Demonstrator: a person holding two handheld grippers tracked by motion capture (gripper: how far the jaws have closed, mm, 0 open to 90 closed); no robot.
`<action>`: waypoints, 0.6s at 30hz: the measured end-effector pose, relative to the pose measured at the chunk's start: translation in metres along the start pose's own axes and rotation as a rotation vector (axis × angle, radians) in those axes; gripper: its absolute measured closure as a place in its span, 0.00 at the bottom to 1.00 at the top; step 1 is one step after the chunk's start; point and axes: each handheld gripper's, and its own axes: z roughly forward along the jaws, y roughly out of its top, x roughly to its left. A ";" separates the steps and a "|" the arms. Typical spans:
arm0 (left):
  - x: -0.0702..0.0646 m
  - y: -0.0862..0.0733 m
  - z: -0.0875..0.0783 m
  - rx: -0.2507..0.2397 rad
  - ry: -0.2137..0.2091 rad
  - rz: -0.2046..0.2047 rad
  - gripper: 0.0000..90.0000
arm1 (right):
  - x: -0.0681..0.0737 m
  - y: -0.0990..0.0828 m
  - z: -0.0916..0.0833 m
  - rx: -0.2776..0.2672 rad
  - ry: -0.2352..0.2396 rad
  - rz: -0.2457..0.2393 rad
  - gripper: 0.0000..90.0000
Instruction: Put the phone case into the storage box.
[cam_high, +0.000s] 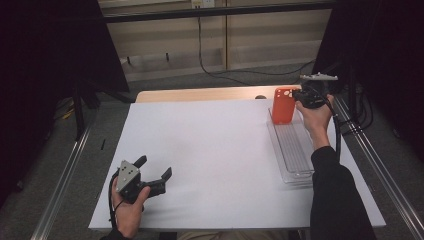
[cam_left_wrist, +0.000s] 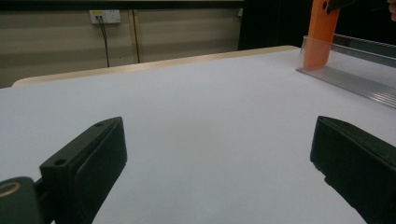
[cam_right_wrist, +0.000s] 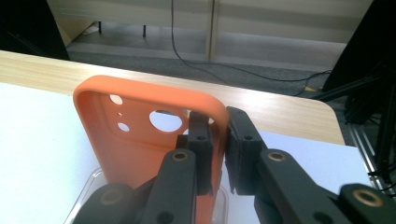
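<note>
Right gripper is clamped on the orange phone case's thin edge above the clear tray; slippage is risked. Left gripper is held apart.

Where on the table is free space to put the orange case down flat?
The white sheet is bare from the left gripper across to the clear tray; its far half is free too. The tight spot is the tray's far end, where the right gripper holds the orange case upright.
</note>
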 end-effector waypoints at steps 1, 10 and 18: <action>0.000 0.000 0.000 0.000 0.000 -0.002 0.04 | 0.000 0.000 0.000 0.001 0.001 -0.002 0.91; 0.001 0.000 -0.001 -0.002 -0.001 -0.004 0.04 | -0.003 0.001 -0.001 0.007 0.015 0.003 0.89; 0.000 0.000 0.000 -0.003 -0.003 -0.005 0.04 | -0.002 0.002 -0.001 0.011 0.007 0.001 0.88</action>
